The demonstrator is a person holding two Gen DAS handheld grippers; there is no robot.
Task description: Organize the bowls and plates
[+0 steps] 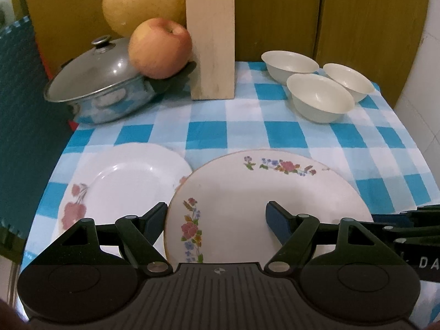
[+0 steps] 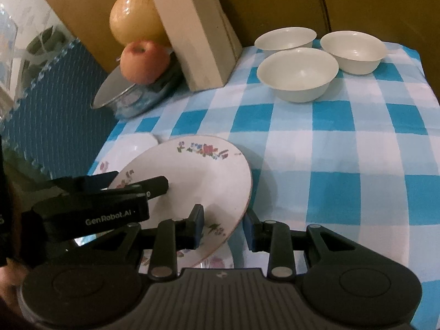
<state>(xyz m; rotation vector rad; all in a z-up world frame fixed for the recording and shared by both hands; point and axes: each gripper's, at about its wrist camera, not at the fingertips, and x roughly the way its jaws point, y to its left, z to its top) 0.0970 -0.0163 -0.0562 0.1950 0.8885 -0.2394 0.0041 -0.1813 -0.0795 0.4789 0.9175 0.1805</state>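
Observation:
A floral plate (image 1: 247, 192) is lifted and tilted above the checked tablecloth. My left gripper (image 1: 217, 220) straddles its left rim with one finger under and one over, jaws wide. My right gripper (image 2: 224, 228) straddles its right rim (image 2: 236, 220), jaws open around the edge. The floral plate (image 2: 198, 176) also shows in the right wrist view, with the left gripper's fingers (image 2: 154, 185) on it. A white plate with red cherries (image 1: 123, 181) lies flat to the left. Another flowered plate (image 2: 217, 261) lies beneath. Three white bowls (image 1: 319, 99) (image 2: 298, 74) stand at the back right.
A lidded steel pot (image 1: 101, 88) stands back left with an apple (image 1: 159, 48) on its handle. A wooden knife block (image 1: 211, 35) and a yellow pomelo (image 1: 143, 0) stand behind. A teal mat (image 1: 19, 126) is at the left edge. Wooden cabinets back the table.

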